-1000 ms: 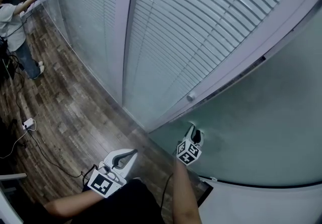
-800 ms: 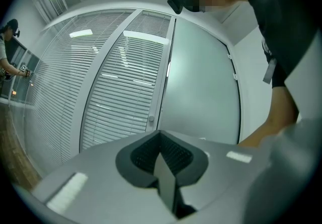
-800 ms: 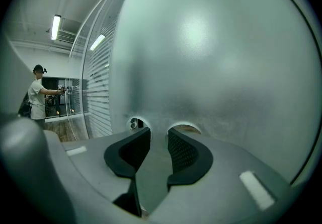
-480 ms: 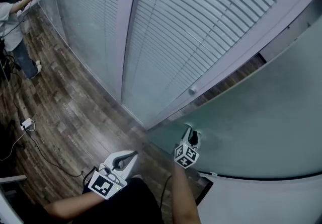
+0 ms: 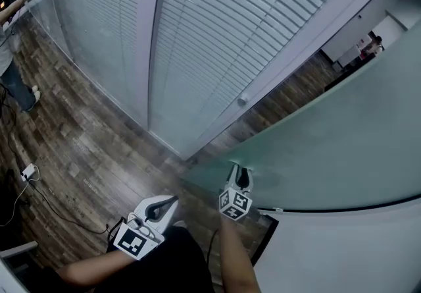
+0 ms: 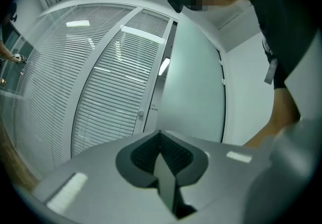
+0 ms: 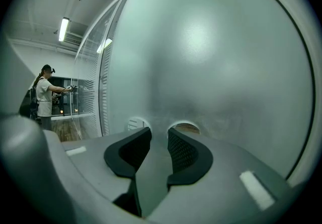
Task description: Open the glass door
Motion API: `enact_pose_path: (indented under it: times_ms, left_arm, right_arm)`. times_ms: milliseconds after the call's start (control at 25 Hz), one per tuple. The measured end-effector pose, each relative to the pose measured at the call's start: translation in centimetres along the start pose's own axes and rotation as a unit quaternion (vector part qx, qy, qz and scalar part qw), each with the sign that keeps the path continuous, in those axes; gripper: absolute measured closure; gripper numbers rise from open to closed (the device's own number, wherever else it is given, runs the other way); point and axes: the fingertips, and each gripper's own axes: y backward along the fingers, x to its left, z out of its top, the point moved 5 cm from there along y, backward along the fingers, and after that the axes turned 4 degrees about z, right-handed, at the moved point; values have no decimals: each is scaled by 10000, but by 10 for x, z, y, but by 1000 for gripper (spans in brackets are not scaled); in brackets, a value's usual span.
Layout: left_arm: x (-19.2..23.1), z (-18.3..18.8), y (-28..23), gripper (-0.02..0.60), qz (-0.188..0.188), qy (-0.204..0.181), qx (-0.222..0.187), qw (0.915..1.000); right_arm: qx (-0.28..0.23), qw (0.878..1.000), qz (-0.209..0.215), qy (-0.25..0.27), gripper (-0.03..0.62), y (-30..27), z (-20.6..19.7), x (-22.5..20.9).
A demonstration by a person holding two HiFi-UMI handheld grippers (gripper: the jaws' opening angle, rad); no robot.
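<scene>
The frosted glass door (image 5: 329,147) stands ajar, swung out from the blind-covered frame. My right gripper (image 5: 238,170) is at the door's free edge, shut on the door handle (image 7: 157,152), which fills the narrow gap between the dark pads. The door (image 7: 211,57) fills nearly the whole right gripper view. My left gripper (image 5: 172,199) hangs low and to the left, away from the door, with its jaws shut and nothing in them. In the left gripper view its pads (image 6: 168,155) meet, and the door (image 6: 193,77) stands ahead, right of the blinds.
A glass wall with white blinds (image 5: 217,35) runs left of the doorway, a small knob (image 5: 243,101) on its frame. Wood floor (image 5: 79,147) carries a cable and a power brick (image 5: 28,172). Another person (image 7: 44,97) stands far left. A white wall (image 5: 342,252) is beside the hinge.
The door has swung further open: the gap between its edge and the blind-covered frame has widened, showing floor and a room beyond. My right gripper moved a little left with it.
</scene>
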Motion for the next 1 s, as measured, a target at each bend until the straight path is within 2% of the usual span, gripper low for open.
enact_pose_path:
  times_ms: [280, 440, 720, 840, 1000]
  left_arm:
    - [-7, -3, -4, 583, -547, 9, -33, 9985]
    - [-9, -2, -5, 583, -693, 3, -49, 9976]
    - [-33, 0, -13, 583, -1239, 61, -44, 9923]
    - [-38, -3, -14, 583, -1293, 164, -92, 9914]
    - [-36, -10, -10, 583, -1125, 192, -115, 9934]
  right_arm:
    - [-82, 9999, -120, 40, 484, 40, -13, 12]
    - [-1, 10000, -42, 52, 484, 59, -26, 26]
    - [37, 9999, -73, 69, 484, 103, -31, 30]
    - [107, 9999, -32, 127, 482, 118, -35, 31]
    - [140, 9998, 20, 124, 482, 139, -43, 31]
